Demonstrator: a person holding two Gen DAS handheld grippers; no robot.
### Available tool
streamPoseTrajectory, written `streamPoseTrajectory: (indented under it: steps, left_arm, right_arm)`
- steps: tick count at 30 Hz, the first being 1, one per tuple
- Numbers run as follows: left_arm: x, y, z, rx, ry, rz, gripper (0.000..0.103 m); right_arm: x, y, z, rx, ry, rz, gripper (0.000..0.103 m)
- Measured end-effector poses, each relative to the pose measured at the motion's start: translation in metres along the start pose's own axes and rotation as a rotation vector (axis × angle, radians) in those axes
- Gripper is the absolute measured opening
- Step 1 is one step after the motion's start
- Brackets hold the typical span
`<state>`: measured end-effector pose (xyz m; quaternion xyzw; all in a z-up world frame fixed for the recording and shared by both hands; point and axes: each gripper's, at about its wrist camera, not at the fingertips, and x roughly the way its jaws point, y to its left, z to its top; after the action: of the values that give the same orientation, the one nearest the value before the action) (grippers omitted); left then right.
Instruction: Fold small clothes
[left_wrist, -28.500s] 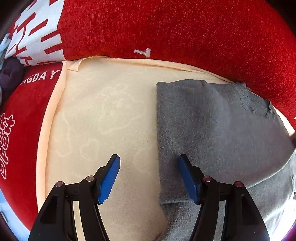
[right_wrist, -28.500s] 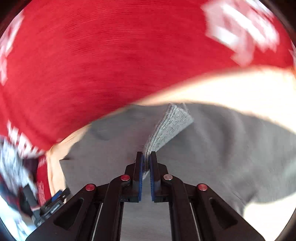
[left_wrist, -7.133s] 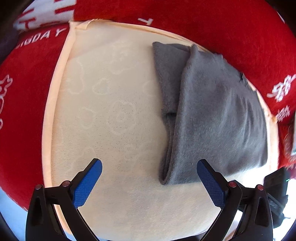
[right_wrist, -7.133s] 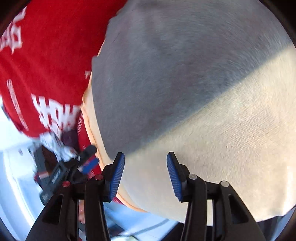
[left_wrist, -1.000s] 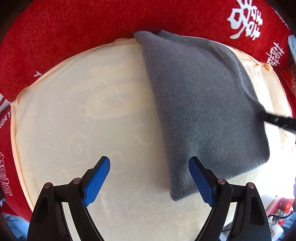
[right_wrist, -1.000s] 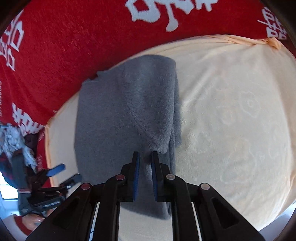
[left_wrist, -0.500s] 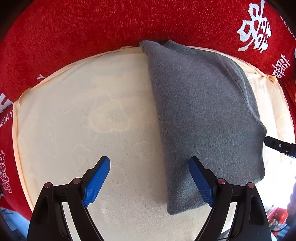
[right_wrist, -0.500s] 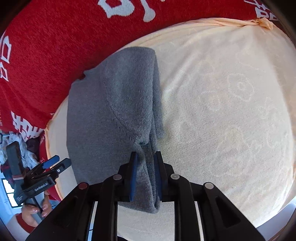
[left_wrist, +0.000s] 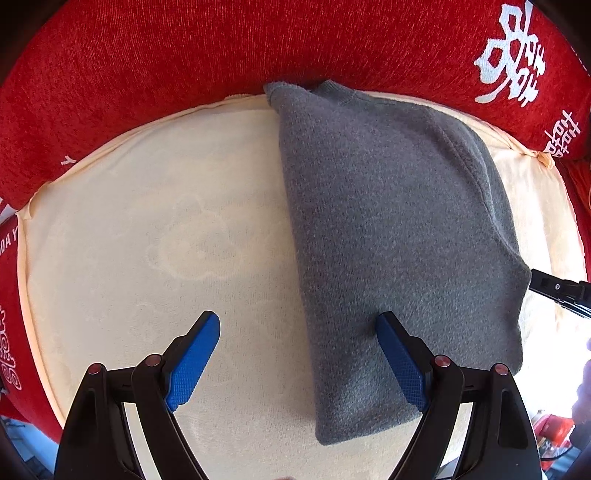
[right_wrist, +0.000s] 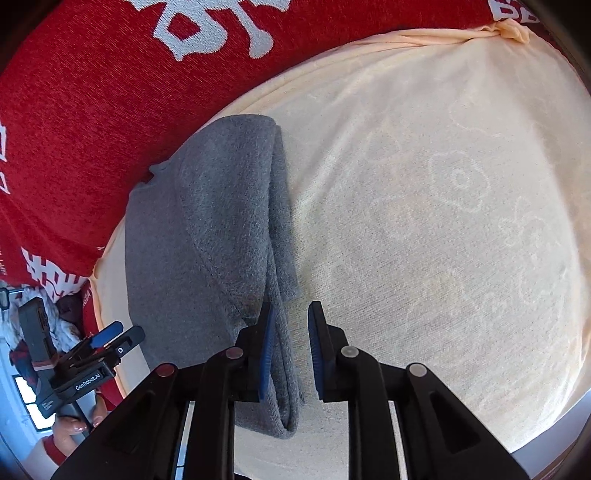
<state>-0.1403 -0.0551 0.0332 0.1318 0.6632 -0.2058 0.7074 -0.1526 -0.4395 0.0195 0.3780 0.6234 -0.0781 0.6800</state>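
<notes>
A grey fleece garment lies folded into a long strip on the cream cushion, its collar end against the red backrest. My left gripper is wide open and empty, its right finger resting on the garment's near left part. In the right wrist view the garment lies left of centre. My right gripper stands partly open, its jaws either side of the garment's near folded edge, no longer clamping it. The right gripper's tip also shows in the left wrist view at the garment's right edge.
A red cushion with white characters wraps the back and sides of the seat. The left gripper and the hand holding it show in the right wrist view. Clutter lies beyond the seat's left edge.
My right gripper has opened and let go of the garment's folded edge. The left gripper has moved closer, its right finger now on the garment.
</notes>
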Motion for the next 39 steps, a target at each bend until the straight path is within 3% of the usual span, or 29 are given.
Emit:
streamPoseTrajectory:
  steps: [2,3,8,11,16,21,22,23,24,28,33,36,38,39]
  left_arm:
    - [-0.002,0.002,0.004,-0.011,-0.014,-0.006,0.088]
    - [-0.003,0.003,0.006,-0.017,-0.017,-0.007,0.103]
    - [-0.005,0.009,0.023,-0.042,-0.018,-0.028,0.103]
    - [-0.005,0.021,0.034,-0.072,0.004,-0.061,0.103]
    - [-0.002,0.039,0.051,-0.144,0.025,-0.113,0.103]
    - [0.005,0.052,0.058,-0.171,0.048,-0.154,0.103]
    - [0.005,0.053,0.059,-0.18,0.047,-0.158,0.103]
    - [0.005,0.054,0.061,-0.19,0.046,-0.163,0.103]
    - [0.005,0.054,0.06,-0.199,0.042,-0.169,0.103]
    - [0.0,0.047,0.07,-0.182,0.01,-0.168,0.103]
    - [0.009,0.051,0.056,-0.192,0.036,-0.174,0.103]
    - [0.007,0.058,0.052,-0.189,0.033,-0.178,0.103]
    - [0.008,0.063,0.053,-0.194,0.037,-0.197,0.103]
    - [0.009,0.067,0.053,-0.197,0.039,-0.216,0.103]
  right_arm:
    - [0.0,-0.001,0.002,0.0,0.004,0.003,0.021]
    - [0.001,-0.001,0.003,0.0,0.004,0.005,0.022]
    - [-0.001,-0.006,0.009,0.009,-0.003,0.007,0.051]
    - [-0.002,-0.011,0.015,0.034,0.0,0.042,0.058]
    - [-0.004,-0.016,0.024,0.056,0.002,0.091,0.059]
    - [0.006,-0.011,0.038,0.062,0.024,0.192,0.059]
    - [0.013,-0.01,0.042,0.066,0.042,0.205,0.055]
    - [0.02,-0.009,0.044,0.072,0.064,0.198,0.016]
    - [0.024,-0.007,0.045,0.067,0.081,0.175,0.008]
    - [0.017,0.004,0.046,-0.045,0.026,0.078,0.008]
    - [0.014,-0.019,0.045,0.06,0.041,0.15,0.01]
    - [0.004,-0.029,0.044,0.059,0.035,0.153,0.027]
    - [0.0,-0.036,0.043,0.066,0.033,0.171,0.054]
    - [-0.002,-0.039,0.043,0.074,0.03,0.193,0.056]
